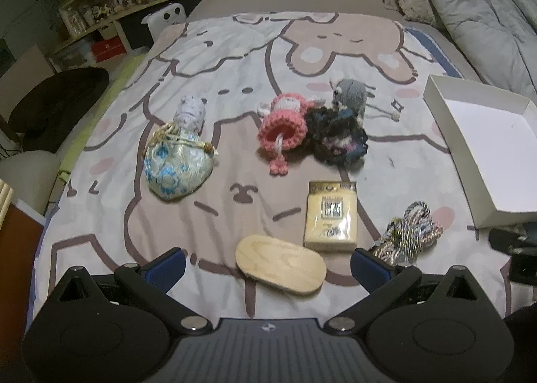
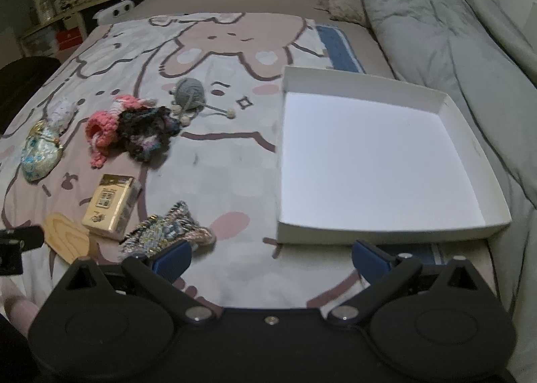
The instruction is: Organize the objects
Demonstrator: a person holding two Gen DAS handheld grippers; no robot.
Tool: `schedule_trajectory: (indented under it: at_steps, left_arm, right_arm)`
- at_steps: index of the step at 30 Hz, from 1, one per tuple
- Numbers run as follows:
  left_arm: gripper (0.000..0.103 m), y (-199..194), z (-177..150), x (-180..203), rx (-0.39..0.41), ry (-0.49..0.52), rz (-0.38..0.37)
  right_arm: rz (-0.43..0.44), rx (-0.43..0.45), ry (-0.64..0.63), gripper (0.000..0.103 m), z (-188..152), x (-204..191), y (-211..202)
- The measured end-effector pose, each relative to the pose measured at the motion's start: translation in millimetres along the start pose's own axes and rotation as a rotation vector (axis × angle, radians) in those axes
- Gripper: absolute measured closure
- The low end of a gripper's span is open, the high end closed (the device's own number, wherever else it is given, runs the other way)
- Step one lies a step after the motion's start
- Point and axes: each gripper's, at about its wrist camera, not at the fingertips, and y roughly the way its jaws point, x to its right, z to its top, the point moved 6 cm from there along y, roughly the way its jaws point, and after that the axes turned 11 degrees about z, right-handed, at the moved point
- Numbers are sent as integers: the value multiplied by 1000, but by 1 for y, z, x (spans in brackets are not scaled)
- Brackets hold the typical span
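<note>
Left tongs [image 1: 268, 264] are hovering wide open with the wooden oval [image 1: 280, 265] sitting between their tips, likely first pick, while right tongs [image 2: 272, 260], also open and empty, are waiting just short of the empty white box [image 2: 476, 161].

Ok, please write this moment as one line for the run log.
left gripper: open, over wooden piece | right gripper: open, holds nothing | white box: nothing inside

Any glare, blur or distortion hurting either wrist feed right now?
Left wrist: dim, fisheye-curved edges, wooden piece still sharp. Right wrist: the white box floor blows out to near-featureless glare, and the braided cords look soft.
</note>
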Motion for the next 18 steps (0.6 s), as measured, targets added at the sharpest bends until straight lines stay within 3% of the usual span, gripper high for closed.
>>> schedule_trajectory:
  at_steps: [7, 13, 18]
  left_arm:
    - [0, 8, 16, -3, 10, 30, 9]
    - [0, 31, 18, 3, -65, 78, 6]
    - [0, 53, 11, 5, -174, 89, -12]
  right_arm:
    - [32, -11, -93, 0, 12, -15, 13]
    - [132, -45, -120, 0, 23, -29, 28]
    - [225, -121, -176, 0, 19, -46, 44]
